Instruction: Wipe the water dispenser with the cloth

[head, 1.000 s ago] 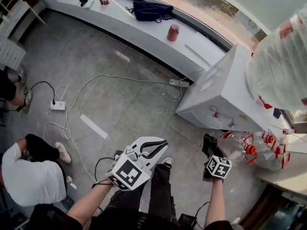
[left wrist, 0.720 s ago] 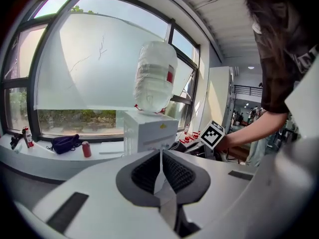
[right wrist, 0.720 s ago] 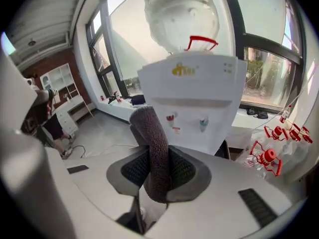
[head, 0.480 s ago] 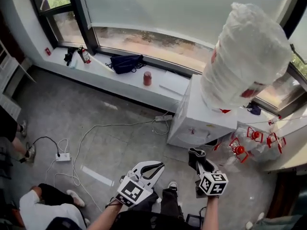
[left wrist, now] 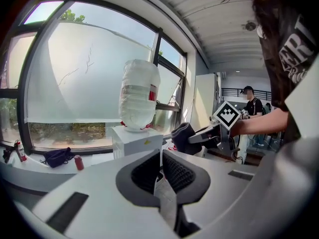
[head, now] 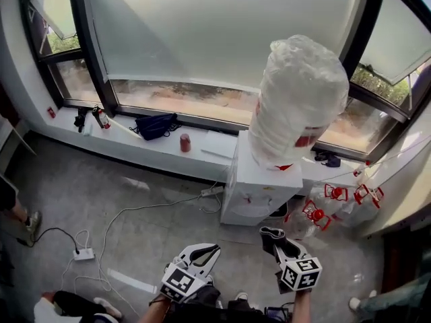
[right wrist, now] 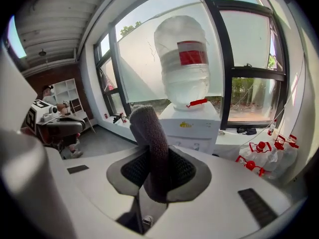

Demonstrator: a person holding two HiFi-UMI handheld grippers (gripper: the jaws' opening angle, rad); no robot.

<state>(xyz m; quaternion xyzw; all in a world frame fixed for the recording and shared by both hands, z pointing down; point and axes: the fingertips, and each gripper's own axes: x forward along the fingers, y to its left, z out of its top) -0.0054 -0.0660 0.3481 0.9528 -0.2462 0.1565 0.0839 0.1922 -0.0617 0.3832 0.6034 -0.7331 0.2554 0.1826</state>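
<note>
Lifting off the floor over the last second, the head view is now taking in the whole water dispenser [head: 259,187] under the window [head: 202,39]. Its wrapped bottle [head: 300,99] is standing upright on top. Both tools are hanging low in the frame, well apart from the dispenser. The right gripper [head: 273,237] is clamping a dark cloth [head: 268,233] and sitting almost directly below the dispenser. That is putting it nearer than the left gripper [head: 202,253], which is lying off to the left.

Left gripper view: the jaws are pressing together on nothing, with the dispenser ahead and the cloth-bearing tool off to the right.

Right gripper view: the cloth is standing upright between the pinching jaws, its long axis lining up with the dispenser front dead ahead. On this showing, the wipe is calling for a forward reach by the right gripper.
</note>
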